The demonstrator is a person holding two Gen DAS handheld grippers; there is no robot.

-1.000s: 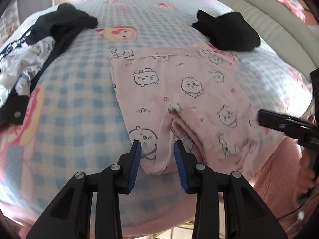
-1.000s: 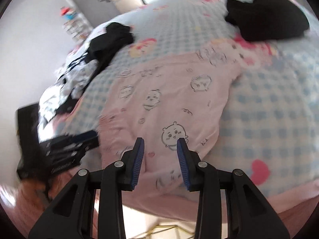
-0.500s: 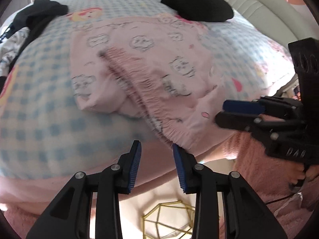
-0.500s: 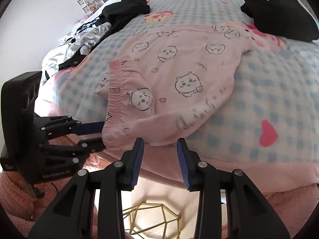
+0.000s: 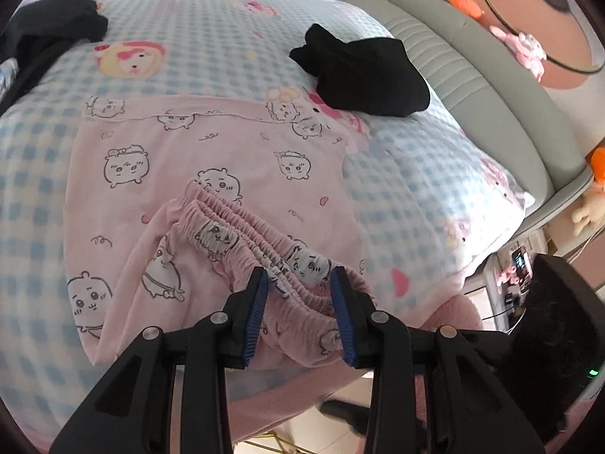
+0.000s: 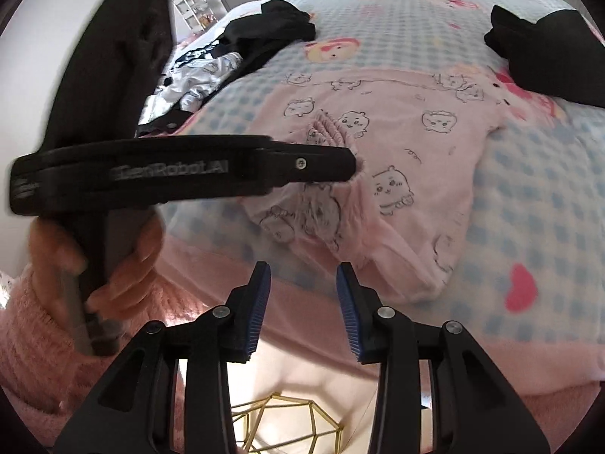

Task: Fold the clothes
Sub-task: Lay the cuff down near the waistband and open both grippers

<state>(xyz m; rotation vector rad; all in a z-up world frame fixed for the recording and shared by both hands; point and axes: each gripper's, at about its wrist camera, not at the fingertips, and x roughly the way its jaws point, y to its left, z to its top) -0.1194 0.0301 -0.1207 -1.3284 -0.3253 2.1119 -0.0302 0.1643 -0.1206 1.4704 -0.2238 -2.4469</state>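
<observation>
Left tongs (image 5: 300,302) astride waistband (image 5: 242,234), trousers (image 5: 211,174) lengthwise away

1. Pink cartoon-print pyjama trousers (image 5: 211,174) lie spread on the blue-and-white checked bed cover (image 5: 211,19), gathered waistband (image 5: 242,227) at the near edge.
2. Left tool (image 5: 298,314) straddles that waistband, cloth between its jaws.
3. Folded black garment (image 5: 363,72) sits on the bed behind the trousers, to the right.
4. Heap of black and white clothes (image 6: 234,53) lies far left.
5. Right tool (image 6: 302,310) hangs off the bed's near edge, apart from the trousers.
</observation>
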